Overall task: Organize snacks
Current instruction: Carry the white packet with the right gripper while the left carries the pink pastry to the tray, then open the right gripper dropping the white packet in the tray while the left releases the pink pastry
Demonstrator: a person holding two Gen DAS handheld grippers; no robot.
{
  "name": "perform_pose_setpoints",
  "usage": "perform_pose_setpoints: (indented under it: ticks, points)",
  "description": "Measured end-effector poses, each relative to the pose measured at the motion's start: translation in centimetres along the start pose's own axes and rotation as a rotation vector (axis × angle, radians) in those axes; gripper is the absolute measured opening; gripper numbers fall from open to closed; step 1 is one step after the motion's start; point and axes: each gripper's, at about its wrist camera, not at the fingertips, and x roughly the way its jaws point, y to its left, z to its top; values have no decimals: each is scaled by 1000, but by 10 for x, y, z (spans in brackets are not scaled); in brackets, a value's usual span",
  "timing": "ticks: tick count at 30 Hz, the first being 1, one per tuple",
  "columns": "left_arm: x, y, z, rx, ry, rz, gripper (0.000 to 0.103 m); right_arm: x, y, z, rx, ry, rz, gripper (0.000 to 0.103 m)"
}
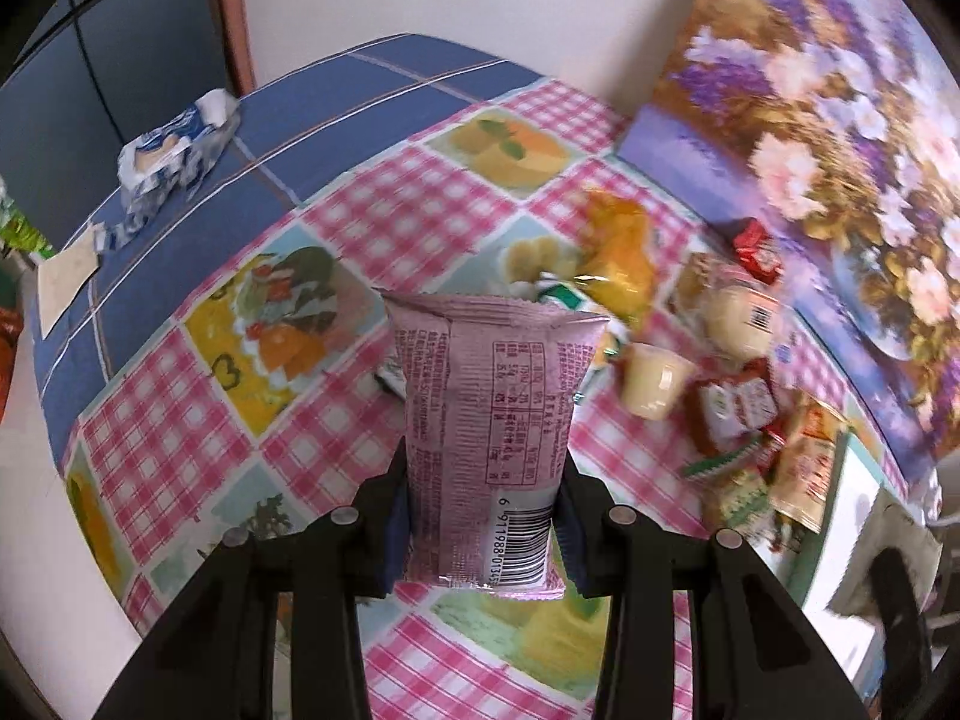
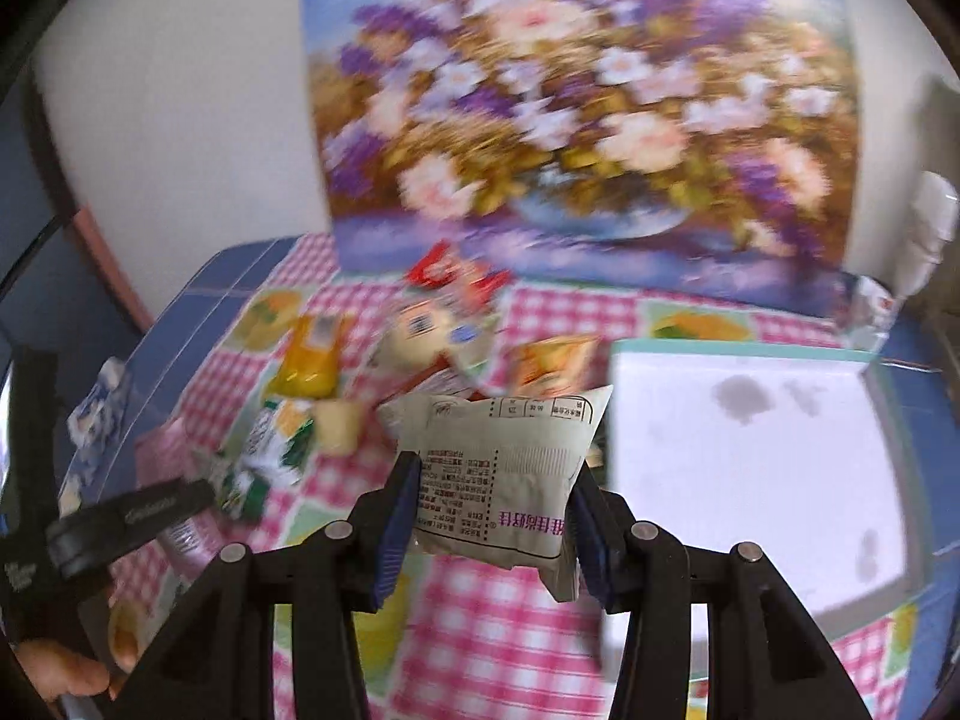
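Note:
My left gripper (image 1: 483, 516) is shut on a pink snack packet (image 1: 486, 414), held upright above the checked tablecloth (image 1: 180, 438). My right gripper (image 2: 495, 510) is shut on a pale green-grey snack packet (image 2: 504, 468), held above the cloth just left of a white tray (image 2: 750, 468). A pile of loose snacks lies on the table: a yellow packet (image 1: 621, 252), a cream jelly cup (image 1: 654, 381), red sachets (image 1: 729, 414) and a green-white packet (image 2: 270, 456). The left gripper's arm also shows in the right wrist view (image 2: 120, 522).
A flower painting (image 2: 570, 114) leans against the wall behind the pile. A blue-white packet (image 1: 174, 150) lies on the blue cloth at the far left. The white tray shows at the right edge of the left wrist view (image 1: 864, 516).

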Motion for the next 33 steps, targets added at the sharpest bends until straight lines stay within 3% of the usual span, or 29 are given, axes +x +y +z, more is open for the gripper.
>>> perform_pose_setpoints:
  ticks: [14, 20, 33]
  points:
    - [-20, -60, -13, 196, -72, 2, 42, -9, -117, 13, 243, -5, -167, 50]
    - [-20, -112, -27, 321, -55, -35, 42, -2, -163, 6, 349, 19, -198, 50]
    - [-31, -241, -51, 582, -14, -152, 42, 9, -227, -2, 444, 16, -257, 50]
